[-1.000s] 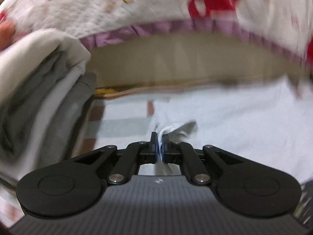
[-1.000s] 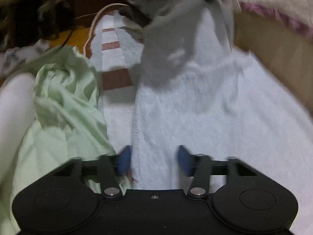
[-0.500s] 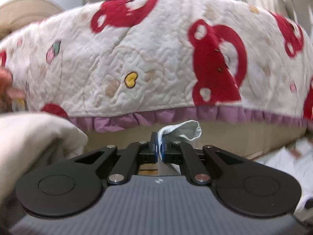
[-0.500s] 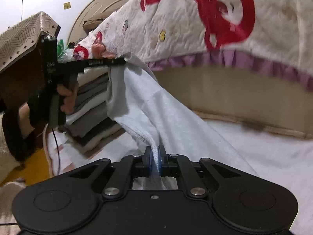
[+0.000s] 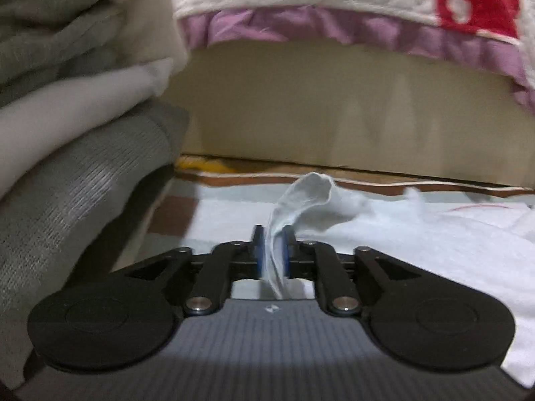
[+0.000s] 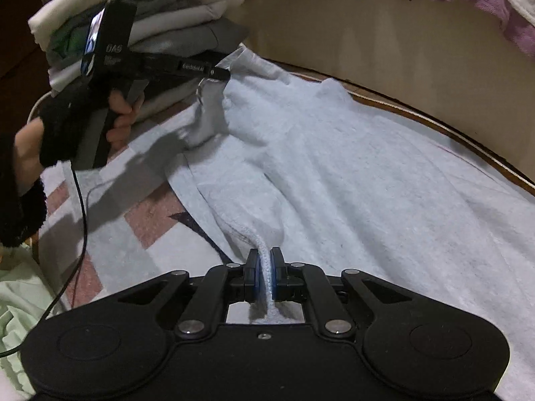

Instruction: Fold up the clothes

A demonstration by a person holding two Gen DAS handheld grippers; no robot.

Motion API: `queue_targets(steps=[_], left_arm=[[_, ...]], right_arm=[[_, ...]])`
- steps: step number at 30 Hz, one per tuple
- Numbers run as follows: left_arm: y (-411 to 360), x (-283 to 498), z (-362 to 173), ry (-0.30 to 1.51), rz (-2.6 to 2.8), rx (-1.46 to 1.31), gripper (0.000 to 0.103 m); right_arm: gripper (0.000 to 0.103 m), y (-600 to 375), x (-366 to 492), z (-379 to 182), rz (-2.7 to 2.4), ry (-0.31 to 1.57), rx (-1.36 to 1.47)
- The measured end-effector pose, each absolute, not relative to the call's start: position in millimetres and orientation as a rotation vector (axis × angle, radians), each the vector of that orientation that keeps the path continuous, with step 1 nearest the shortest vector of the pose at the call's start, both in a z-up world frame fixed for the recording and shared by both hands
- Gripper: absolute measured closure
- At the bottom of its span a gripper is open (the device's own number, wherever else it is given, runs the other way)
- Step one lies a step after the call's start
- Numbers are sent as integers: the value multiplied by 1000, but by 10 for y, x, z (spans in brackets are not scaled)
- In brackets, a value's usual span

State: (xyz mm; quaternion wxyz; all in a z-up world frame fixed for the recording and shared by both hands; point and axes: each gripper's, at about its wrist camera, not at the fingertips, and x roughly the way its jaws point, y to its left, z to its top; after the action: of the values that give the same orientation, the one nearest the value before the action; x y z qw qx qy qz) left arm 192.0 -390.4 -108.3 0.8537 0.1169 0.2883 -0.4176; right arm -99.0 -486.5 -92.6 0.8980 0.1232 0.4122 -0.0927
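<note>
Starting at the left, we have the stack of folded clothes point(image 6: 140, 26), and just in front of it our left tool point(image 5: 271, 247). Its jaws have just been opening, and the corner of the pale blue garment point(image 6: 351, 173) stands loosely between them, no longer firmly pinched. The garment lies spread on the patterned mat point(image 6: 147, 214), beside the bed frame point(image 6: 384, 60), its long axis running from that far-left corner toward us. Nearer and to the right, our right tool point(image 6: 264, 274) is pressed together on the hem. The garment lies ahead of both tools; we judge the right hand now controls the next fold.
</note>
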Motion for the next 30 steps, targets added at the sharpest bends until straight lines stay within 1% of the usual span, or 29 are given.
queue_targets(steps=[1,2,4,5,8,9,10,11,13,16,18,20,22,23,24,25,29,30], left_arm=[[-3881,1951,-1093,641,-854,227,62],[-3834,1962,-1096,684,-859,206,59],[-3696,1948,-1077,771,-901,156,58],[-3599,1906,-1044,790,-912,135,58],[-3285,1751,-933,831,-917,91,52],[-3205,1711,-925,839,-925,78,49],[-3138,1673,-937,844,-933,72,45],[-3070,1636,-949,848,-941,66,44],[-3040,1610,-1044,893,-952,76,43],[-3080,1632,-1243,1039,-979,57,43],[-3099,1596,-1318,1083,-1006,44,43],[-3164,1553,-1342,1050,-1018,75,42],[-3221,1513,-1353,1008,-1025,100,40],[-3219,1499,-1355,1000,-1022,89,39],[-3210,1495,-1364,997,-1021,68,37],[-3199,1491,-1369,995,-1021,52,35],[-3183,1464,-1368,975,-1023,40,32],[-3203,1456,-1377,971,-1023,37,27]], right_arm=[[95,-4855,-969,-969,-202,866,242],[95,-4832,-957,-1003,-216,884,225],[95,-4815,-891,-1056,-304,910,169],[95,-4878,-867,-1032,-329,894,199],[95,-5109,-865,-881,-375,807,320],[95,-5164,-865,-835,-382,783,352],[95,-5202,-860,-806,-382,769,382],[95,-5191,-853,-804,-367,768,406],[95,-5162,-838,-807,-335,768,449],[95,-4963,-830,-936,-267,810,445],[94,-4881,-873,-1048,-198,827,455],[89,-4834,-960,-1155,-143,852,472],[88,-4845,-1138,-1185,-141,840,513],[84,-4890,-1286,-1156,-157,819,557],[74,-4937,-1442,-1123,-178,795,601],[71,-5002,-1658,-1057,-226,756,635],[58,-5279,-2658,-885,-526,663,694],[58,-5345,-2908,-880,-626,655,704]])
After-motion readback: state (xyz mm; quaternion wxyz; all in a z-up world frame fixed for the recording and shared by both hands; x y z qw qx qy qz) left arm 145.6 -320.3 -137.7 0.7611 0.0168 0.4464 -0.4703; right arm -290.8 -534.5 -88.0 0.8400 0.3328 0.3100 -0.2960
